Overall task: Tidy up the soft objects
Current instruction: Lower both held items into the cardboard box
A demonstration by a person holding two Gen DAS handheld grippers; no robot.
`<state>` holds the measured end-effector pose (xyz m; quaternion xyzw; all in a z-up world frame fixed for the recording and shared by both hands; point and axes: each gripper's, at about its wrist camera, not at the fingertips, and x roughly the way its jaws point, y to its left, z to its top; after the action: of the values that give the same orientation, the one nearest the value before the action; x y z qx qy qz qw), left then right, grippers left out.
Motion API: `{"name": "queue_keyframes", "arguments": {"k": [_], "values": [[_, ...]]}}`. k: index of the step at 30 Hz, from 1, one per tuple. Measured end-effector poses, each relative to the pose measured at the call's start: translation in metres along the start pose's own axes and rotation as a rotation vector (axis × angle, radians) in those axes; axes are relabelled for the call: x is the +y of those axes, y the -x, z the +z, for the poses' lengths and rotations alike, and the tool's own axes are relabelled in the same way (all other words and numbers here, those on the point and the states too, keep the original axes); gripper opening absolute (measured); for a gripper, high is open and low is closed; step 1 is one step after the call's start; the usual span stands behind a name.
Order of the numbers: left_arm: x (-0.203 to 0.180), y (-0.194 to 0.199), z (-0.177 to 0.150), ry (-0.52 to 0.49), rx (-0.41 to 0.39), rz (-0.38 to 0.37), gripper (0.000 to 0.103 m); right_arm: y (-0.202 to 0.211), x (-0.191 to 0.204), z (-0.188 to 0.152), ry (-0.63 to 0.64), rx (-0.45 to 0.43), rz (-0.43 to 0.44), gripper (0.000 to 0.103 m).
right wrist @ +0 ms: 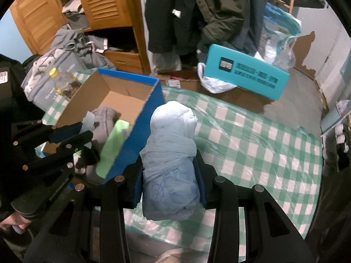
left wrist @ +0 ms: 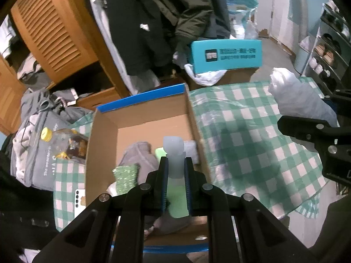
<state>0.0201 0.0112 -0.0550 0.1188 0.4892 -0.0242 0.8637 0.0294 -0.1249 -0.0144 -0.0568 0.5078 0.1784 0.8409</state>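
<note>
left hand-held gripper (left wrist: 175, 164) pinched tight on a pale translucent strip (left wrist: 173, 153) over the cardboard box (left wrist: 140, 118), right hand-held gripper (right wrist: 170, 171) clamping a pale blue wrapped bundle (right wrist: 171, 153) above the green checked surface (right wrist: 252, 149), just beside the box

A louvred wooden wardrobe (left wrist: 50, 28) stands beside hanging dark coats (left wrist: 153, 22) above grey floor (left wrist: 276, 50).

Your counter (right wrist: 252, 144) is wearing a green-checked cloth (left wrist: 252, 131); an open cardboard box (left wrist: 140, 118) is sitting on its left part
</note>
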Motion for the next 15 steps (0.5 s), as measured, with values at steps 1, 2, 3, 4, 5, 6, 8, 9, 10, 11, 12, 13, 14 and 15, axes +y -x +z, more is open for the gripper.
{"name": "queue_keyframes", "arguments": {"k": [1, 2, 3, 4, 5, 6, 8, 9, 10, 11, 12, 13, 14, 15], "values": [[0.004, -0.001, -0.001, 0.005, 0.001, 0.005, 0.014, -0.001, 0.004, 0.002, 0.005, 0.000, 0.004, 0.038], [0.009, -0.002, -0.002, 0.012, 0.002, 0.009, 0.014, -0.002, 0.006, 0.003, 0.008, 0.000, 0.007, 0.038], [0.012, -0.002, -0.003, 0.017, 0.004, 0.011, 0.014, -0.004, 0.011, 0.005, 0.013, 0.001, 0.010, 0.038], [0.016, -0.004, -0.004, 0.024, 0.006, 0.014, 0.014, -0.006, 0.014, 0.006, 0.016, 0.002, 0.014, 0.038], [0.021, -0.005, -0.005, 0.033, 0.008, 0.016, 0.014, -0.007, 0.017, 0.007, 0.017, 0.002, 0.016, 0.038], [0.024, -0.006, -0.006, 0.037, 0.009, 0.018, 0.014, -0.009, 0.021, 0.009, 0.021, 0.004, 0.020, 0.038], [0.031, -0.008, -0.008, 0.050, 0.013, 0.019, 0.014, -0.013, 0.027, 0.012, 0.029, 0.007, 0.026, 0.038], [0.034, -0.009, -0.008, 0.055, 0.015, 0.019, 0.014, -0.016, 0.031, 0.014, 0.033, 0.009, 0.028, 0.038], [0.038, -0.011, -0.010, 0.062, 0.018, 0.019, 0.014, -0.018, 0.034, 0.016, 0.037, 0.010, 0.031, 0.038], [0.042, -0.013, -0.011, 0.071, 0.021, 0.020, 0.014, -0.020, 0.037, 0.018, 0.040, 0.012, 0.034, 0.038], [0.045, -0.015, -0.012, 0.079, 0.026, 0.019, 0.014, -0.022, 0.041, 0.019, 0.044, 0.014, 0.038, 0.038], [0.049, -0.017, -0.014, 0.088, 0.030, 0.018, 0.014, -0.024, 0.044, 0.021, 0.047, 0.015, 0.041, 0.038], [0.054, -0.020, -0.015, 0.100, 0.036, 0.019, 0.014, -0.026, 0.047, 0.022, 0.051, 0.017, 0.044, 0.038], [0.057, -0.021, -0.015, 0.107, 0.039, 0.020, 0.014, -0.029, 0.051, 0.024, 0.054, 0.019, 0.048, 0.038]]}}
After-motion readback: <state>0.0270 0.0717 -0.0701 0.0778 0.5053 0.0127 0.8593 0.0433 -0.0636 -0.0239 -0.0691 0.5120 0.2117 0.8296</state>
